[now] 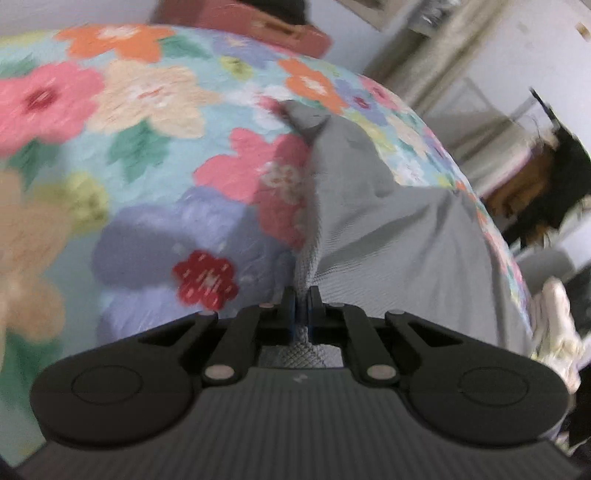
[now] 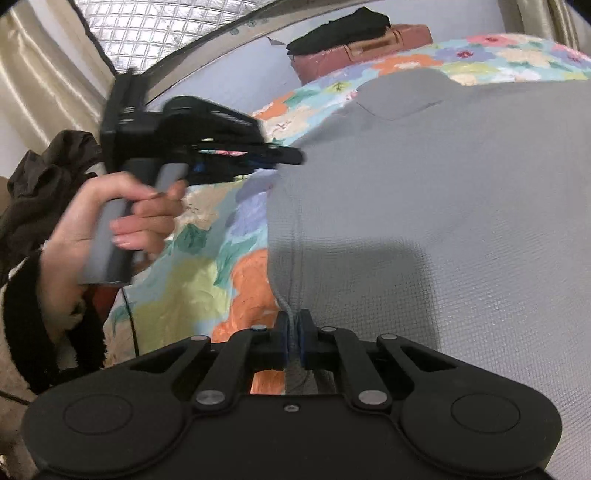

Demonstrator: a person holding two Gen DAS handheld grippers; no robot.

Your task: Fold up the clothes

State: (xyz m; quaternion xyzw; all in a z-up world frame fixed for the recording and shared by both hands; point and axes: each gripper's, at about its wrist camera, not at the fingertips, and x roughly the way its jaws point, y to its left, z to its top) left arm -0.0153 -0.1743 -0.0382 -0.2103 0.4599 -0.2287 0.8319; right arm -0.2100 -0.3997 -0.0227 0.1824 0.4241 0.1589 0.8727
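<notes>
A grey waffle-knit garment [image 2: 443,192] lies spread on a floral bedspread [image 2: 207,280]. My right gripper [image 2: 294,332] is shut on the garment's near left edge, cloth pinched between its blue pads. My left gripper [image 1: 303,306] is shut on another part of the same garment [image 1: 388,236], which rises from the jaws in a fold. In the right wrist view the left gripper [image 2: 291,157] is held by a hand at the garment's left edge, further up the bed.
The floral bedspread [image 1: 140,155] covers the bed. A reddish case [image 2: 362,51] with a black item [image 2: 343,26] on top lies at the bed's far end. Dark clothes [image 2: 44,184] are piled at the left. Curtains and a wall stand beyond.
</notes>
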